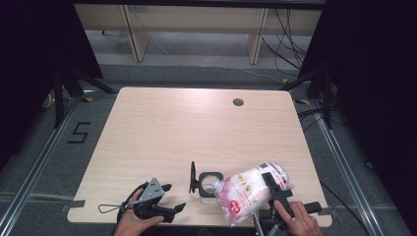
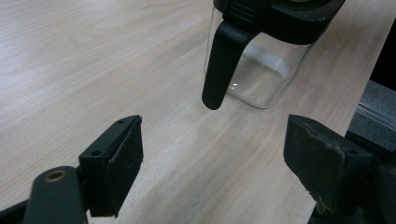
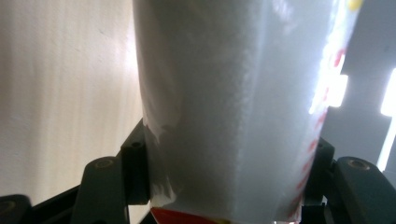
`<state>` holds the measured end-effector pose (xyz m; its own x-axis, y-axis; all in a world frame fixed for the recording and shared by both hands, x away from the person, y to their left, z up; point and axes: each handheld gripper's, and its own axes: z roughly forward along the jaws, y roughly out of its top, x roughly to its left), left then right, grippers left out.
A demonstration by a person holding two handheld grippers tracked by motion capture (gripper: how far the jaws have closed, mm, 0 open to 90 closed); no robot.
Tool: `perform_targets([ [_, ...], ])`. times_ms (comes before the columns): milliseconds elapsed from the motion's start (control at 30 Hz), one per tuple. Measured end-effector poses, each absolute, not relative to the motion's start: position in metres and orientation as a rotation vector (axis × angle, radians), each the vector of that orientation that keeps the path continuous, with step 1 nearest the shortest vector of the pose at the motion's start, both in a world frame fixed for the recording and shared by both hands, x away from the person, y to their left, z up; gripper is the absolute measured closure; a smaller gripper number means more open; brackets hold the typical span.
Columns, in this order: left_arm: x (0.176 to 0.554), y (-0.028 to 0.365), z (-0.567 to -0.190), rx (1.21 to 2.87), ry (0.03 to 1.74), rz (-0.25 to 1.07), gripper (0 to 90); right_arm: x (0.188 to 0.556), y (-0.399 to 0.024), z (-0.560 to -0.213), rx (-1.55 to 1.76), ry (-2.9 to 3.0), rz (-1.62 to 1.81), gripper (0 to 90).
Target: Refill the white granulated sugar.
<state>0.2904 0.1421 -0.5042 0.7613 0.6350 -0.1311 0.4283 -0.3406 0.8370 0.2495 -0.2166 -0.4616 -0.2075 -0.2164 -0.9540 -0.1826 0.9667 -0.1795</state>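
Bag [image 1: 248, 194] clamped in right gripper [image 1: 276, 192] jaws, tilted over jar [image 1: 210, 183]

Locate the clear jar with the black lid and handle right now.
In the high view, the jar stands near the table's front edge, between the left tongs and the tilted bag clamped in the right tongs, whose mouth points at its opening.

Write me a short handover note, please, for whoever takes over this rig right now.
Right claw: shut on the bag of white granules, held tilted with its open end at the mouth of the glass jar.
Left claw: open, holding nothing, resting near the table's front edge, facing the jar's black handle.
Done: jar lid flipped open; a little white powder seems to lie in the jar.
Left: probably finish pouring, set the bag down, close the lid.
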Motion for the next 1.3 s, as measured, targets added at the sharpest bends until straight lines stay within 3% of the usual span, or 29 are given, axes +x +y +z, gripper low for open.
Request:
perform_targets([
  [1300, 0.291, 0.142, -0.505, 2.009, 0.776, 0.288, 19.4, 0.249, -0.210, -0.448, -0.395, 1.707, -0.147, 40.6],
])
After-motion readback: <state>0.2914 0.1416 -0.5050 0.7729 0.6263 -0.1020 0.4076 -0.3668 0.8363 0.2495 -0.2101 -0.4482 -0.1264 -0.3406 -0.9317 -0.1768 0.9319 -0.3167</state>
